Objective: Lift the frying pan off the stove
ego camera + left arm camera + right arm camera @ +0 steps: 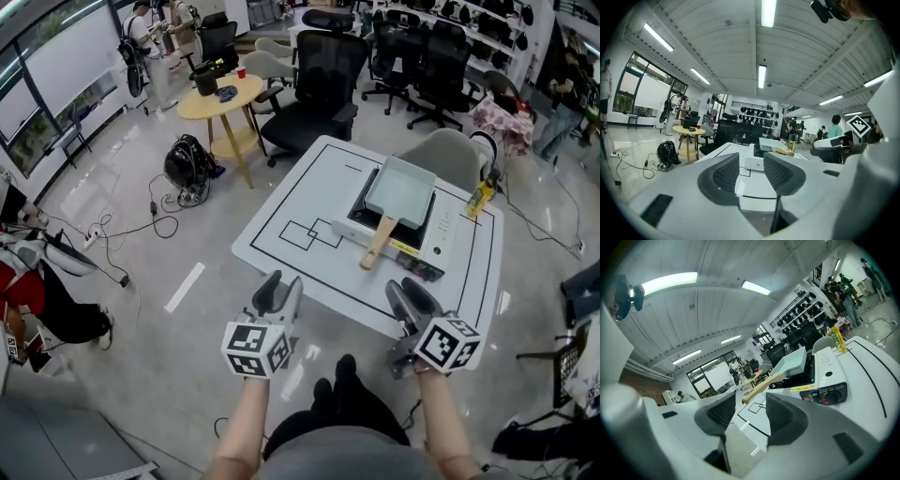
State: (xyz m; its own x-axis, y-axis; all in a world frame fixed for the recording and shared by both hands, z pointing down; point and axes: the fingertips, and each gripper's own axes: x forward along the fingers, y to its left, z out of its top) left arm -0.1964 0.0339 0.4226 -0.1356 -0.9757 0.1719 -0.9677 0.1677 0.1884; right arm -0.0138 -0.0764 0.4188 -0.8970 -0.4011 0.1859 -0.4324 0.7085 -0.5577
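Left gripper (279, 291) and right gripper (412, 300) hover short of the white table (309, 187), jaws wide apart and empty; the frying pan (401, 192) sits on the stove (441, 236), whose front dial (828, 397) only the right gripper view shows

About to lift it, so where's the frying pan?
In the head view, the frying pan sits on the portable stove at the white table's right side, its wooden handle pointing toward the near edge.
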